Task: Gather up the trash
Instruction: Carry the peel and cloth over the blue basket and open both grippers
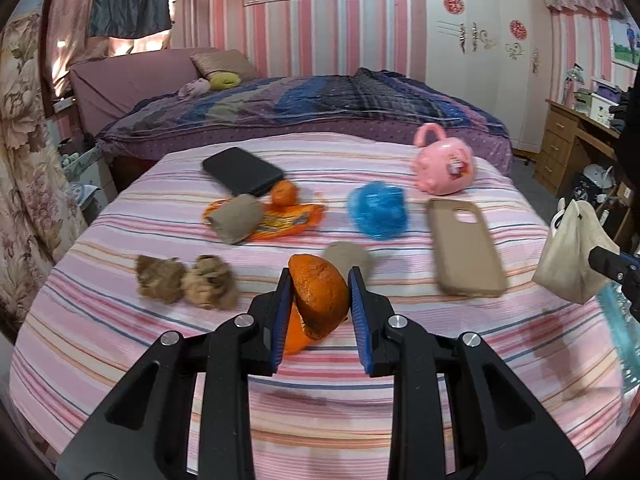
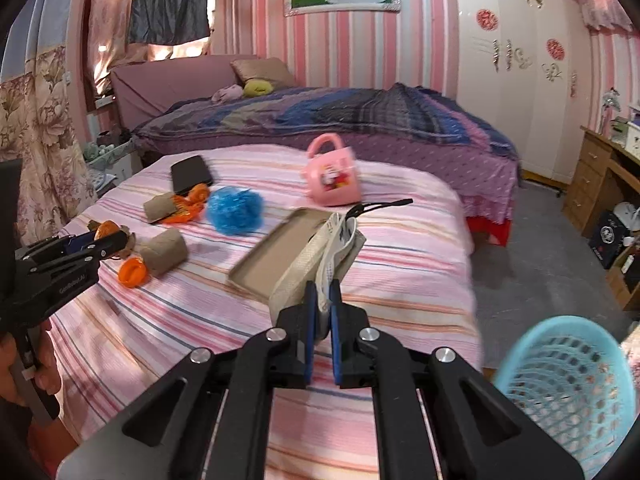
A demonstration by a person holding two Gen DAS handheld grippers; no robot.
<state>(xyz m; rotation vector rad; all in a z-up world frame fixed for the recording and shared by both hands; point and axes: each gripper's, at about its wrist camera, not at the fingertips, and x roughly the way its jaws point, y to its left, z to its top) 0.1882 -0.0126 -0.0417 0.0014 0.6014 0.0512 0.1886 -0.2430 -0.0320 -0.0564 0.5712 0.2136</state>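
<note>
Midway: left gripper [image 1: 320,300] clamps peel [image 1: 318,294], right gripper [image 2: 324,300] pinches pouch [image 2: 316,256]; wads [image 1: 184,282] beyond left fingers, basket [image 2: 568,384] seemingly empty.

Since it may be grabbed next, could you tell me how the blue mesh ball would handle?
The blue mesh ball looks puffy and ruffled, so probably light and squashy. Its rounded shape may roll a little on the striped sheet if pushed.

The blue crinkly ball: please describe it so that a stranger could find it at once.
On the pink striped bedcover, look between the pink mug and the orange wrapper. The blue crinkly ball lies there, beside the beige phone case. It is the only blue, shiny, crumpled thing there.
</note>
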